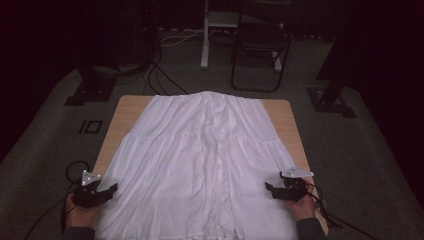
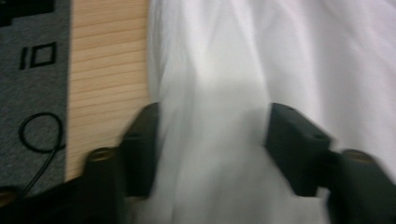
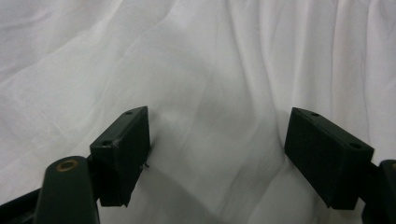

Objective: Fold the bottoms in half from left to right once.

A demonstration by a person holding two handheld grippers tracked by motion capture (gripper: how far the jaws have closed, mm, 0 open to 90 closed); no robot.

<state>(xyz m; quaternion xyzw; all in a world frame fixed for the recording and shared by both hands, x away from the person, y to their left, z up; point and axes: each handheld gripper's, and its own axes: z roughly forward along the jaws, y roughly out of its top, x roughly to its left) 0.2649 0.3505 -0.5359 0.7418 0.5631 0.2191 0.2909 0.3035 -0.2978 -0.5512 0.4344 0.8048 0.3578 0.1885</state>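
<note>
**High view: both grippers at the near corners of a spread white garment**

High view shows the white garment point(image 1: 205, 150) lying flat over the wooden table point(image 1: 131, 107), its near hem by the person. The left gripper point(image 1: 111, 190) straddles a fold of cloth at the left edge, jaws apart and not yet pinching. The right gripper point(image 1: 270, 187) hovers over the fabric with jaws parted. Risk: closing on too shallow a fold could let the thin cloth slip out, or uneven pulls could skew it.

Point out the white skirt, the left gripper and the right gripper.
white skirt point(image 1: 200, 150): high view, middle of the cloth.
left gripper point(image 1: 111, 190): high view, between its jaw tips.
right gripper point(image 1: 270, 188): high view, between its jaw tips.
</note>
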